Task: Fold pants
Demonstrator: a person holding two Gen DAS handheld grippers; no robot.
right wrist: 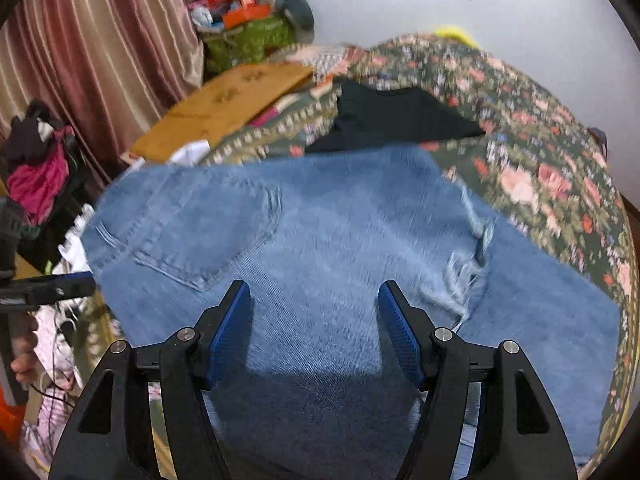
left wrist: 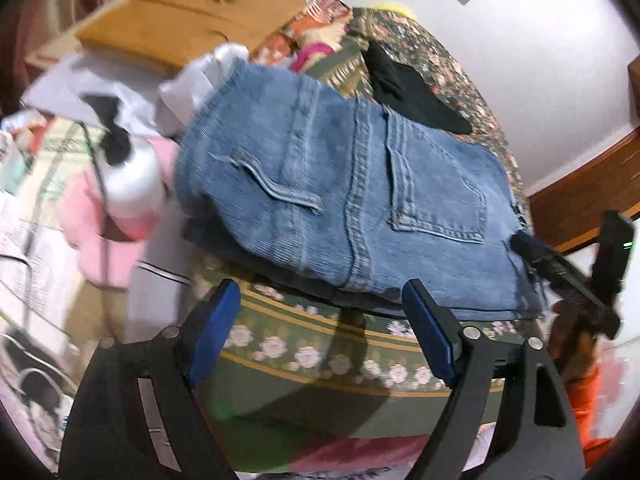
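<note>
Blue denim pants lie folded in a stack on a floral bedspread, back pocket and belt loop facing up. In the right wrist view the pants spread flat, with a frayed rip to the right. My left gripper is open and empty, just short of the pants' near edge. My right gripper is open and empty, hovering over the denim. The right gripper also shows at the pants' right edge in the left wrist view.
A black garment lies on the bed behind the pants. A tan cardboard box, white cloth and a white pump bottle sit to the left. Curtains and a clothes pile stand at the left.
</note>
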